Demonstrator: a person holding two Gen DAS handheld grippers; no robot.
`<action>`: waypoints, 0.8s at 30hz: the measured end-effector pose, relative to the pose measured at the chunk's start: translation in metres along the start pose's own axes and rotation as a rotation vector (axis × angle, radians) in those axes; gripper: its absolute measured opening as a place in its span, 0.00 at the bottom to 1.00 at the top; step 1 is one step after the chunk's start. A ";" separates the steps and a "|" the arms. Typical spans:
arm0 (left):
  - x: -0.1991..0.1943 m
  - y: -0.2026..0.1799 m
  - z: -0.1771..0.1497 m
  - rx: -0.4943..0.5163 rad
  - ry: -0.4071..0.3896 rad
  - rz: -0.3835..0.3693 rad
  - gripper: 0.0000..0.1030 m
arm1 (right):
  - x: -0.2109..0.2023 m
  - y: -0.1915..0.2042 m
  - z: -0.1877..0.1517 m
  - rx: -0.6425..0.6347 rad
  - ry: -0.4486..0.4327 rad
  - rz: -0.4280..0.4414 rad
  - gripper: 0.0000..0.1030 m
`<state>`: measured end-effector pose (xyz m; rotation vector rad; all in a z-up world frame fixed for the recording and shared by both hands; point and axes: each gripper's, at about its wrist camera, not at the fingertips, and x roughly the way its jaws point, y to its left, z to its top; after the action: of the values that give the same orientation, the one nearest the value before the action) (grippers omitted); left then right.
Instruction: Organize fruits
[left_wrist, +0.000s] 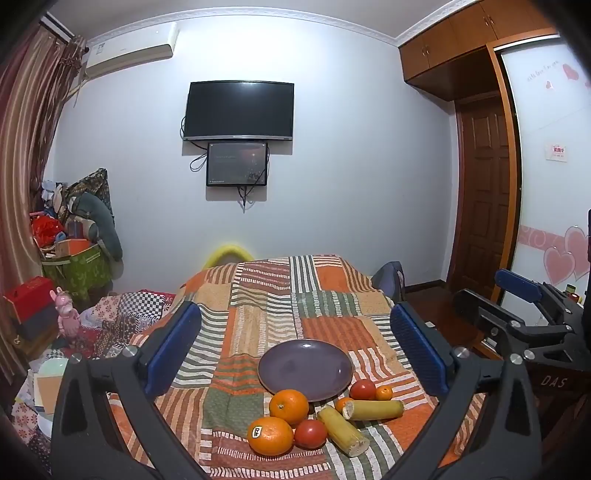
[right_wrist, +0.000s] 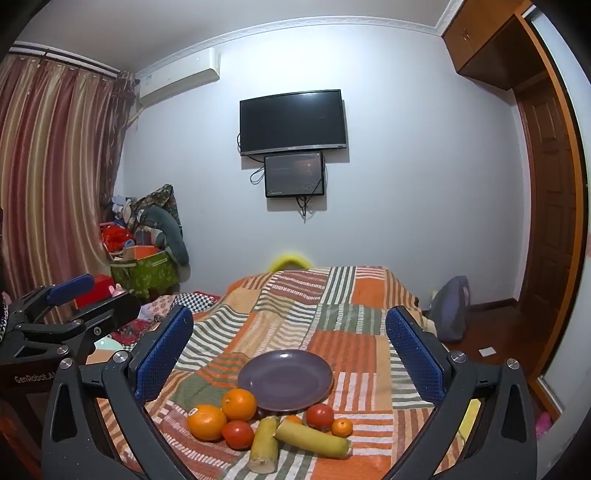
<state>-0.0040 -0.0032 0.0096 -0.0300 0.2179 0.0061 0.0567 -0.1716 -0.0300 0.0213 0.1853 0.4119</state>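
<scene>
At the bottom of the left wrist view, the left gripper (left_wrist: 295, 354) has its blue-padded fingers (left_wrist: 173, 347) spread wide, holding nothing; the right gripper (right_wrist: 290, 354) frames its own view the same way, fingers spread and empty, and also shows at the right edge of the left view. Between the left fingers, low in the frame, the fruit lies bunched on the patchwork cloth (left_wrist: 258, 295): a stickered orange (left_wrist: 270, 435) nearest, touching a red tomato (left_wrist: 310, 434) and just below a second orange (left_wrist: 289, 407). Right of these lie two yellow-green stalk pieces, one (left_wrist: 343, 430) angled toward the lower right and one (left_wrist: 373, 410) lying across, with a small mandarin (left_wrist: 341, 404) partly hidden behind them. Slightly farther sit a second tomato (left_wrist: 362, 389) and another mandarin (left_wrist: 384, 393), side by side. Just above the bunch, at centre frame, is the purple plate (left_wrist: 305, 369), bare, its near rim overlapped by the second orange. Beyond the cloth's far edge, a television (left_wrist: 239, 110) and a smaller screen (left_wrist: 237, 164) hang on the wall in the upper centre, striped curtains (right_wrist: 55, 184) fill the left, and a wooden door (left_wrist: 484, 192) stands at the right.
</scene>
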 end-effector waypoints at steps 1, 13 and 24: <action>0.000 -0.001 0.000 0.001 -0.001 0.002 1.00 | 0.000 0.000 0.000 0.000 0.000 0.000 1.00; 0.001 0.001 -0.002 -0.003 0.001 0.000 1.00 | 0.000 0.001 -0.002 0.007 0.003 0.006 1.00; 0.002 0.003 -0.004 -0.004 0.002 -0.004 1.00 | 0.001 0.001 -0.001 0.007 0.003 0.006 1.00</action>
<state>-0.0033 -0.0005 0.0056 -0.0348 0.2197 0.0029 0.0568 -0.1706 -0.0315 0.0285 0.1899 0.4169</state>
